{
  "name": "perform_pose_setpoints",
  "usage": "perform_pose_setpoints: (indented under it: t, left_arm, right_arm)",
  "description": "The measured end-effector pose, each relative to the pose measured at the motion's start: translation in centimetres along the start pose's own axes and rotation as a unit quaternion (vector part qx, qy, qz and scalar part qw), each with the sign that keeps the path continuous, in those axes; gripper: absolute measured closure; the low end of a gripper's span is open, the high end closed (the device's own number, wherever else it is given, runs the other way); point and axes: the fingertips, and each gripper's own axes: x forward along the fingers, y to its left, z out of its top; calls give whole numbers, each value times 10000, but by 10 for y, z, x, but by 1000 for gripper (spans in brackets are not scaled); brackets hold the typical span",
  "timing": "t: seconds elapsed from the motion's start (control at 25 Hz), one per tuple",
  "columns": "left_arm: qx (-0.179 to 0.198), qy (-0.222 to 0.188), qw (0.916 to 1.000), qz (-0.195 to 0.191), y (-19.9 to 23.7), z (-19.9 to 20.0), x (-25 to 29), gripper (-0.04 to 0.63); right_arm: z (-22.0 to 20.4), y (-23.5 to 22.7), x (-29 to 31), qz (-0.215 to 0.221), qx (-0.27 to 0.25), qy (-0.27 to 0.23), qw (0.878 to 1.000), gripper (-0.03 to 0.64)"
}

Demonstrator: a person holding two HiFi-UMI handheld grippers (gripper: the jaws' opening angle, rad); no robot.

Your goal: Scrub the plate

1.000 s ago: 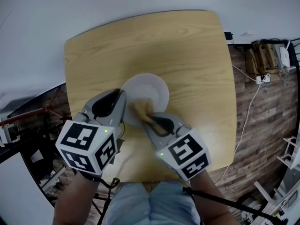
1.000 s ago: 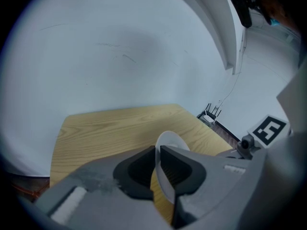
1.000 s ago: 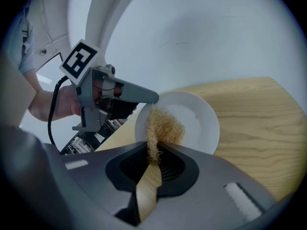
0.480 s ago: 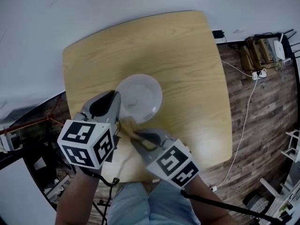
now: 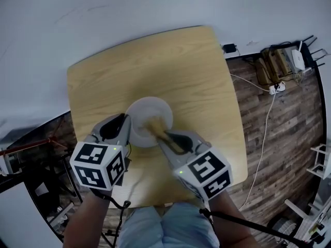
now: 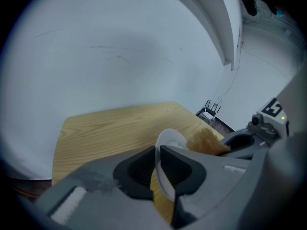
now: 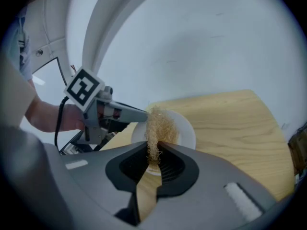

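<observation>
Surface: pale wood-grain top with rounded corners, set close to the wall.
Wall: plain white, matte, with a few faint scuffs.
Floor: dark brown planks, in view to the right of the surface.
Cable: white, trailing across the floor from a socket strip near the wall.
Corner clutter: brownish boxes and a small white device, too small to tell apart.
Left side: dark frame parts with a red bar.
Light: soft, even, faint sheen on the wood.

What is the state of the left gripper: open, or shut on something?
Shut on the plate. The left gripper shows its jaws closed against the plate's thin white rim.
</observation>
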Motion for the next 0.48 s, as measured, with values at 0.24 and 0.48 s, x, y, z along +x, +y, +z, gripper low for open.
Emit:
perform_pose_setpoints:
  t: [0.24,0.48]
  left_arm:
    - [29,61,9999,-125,-1,1,3,538]
    - [16,83,9997,-211,1,4,10,538]
  right_arm:
    - [21,-46,12,-570,18,-80,9983,569]
    - [20,-58,35,-650,-35,89,9978,569]
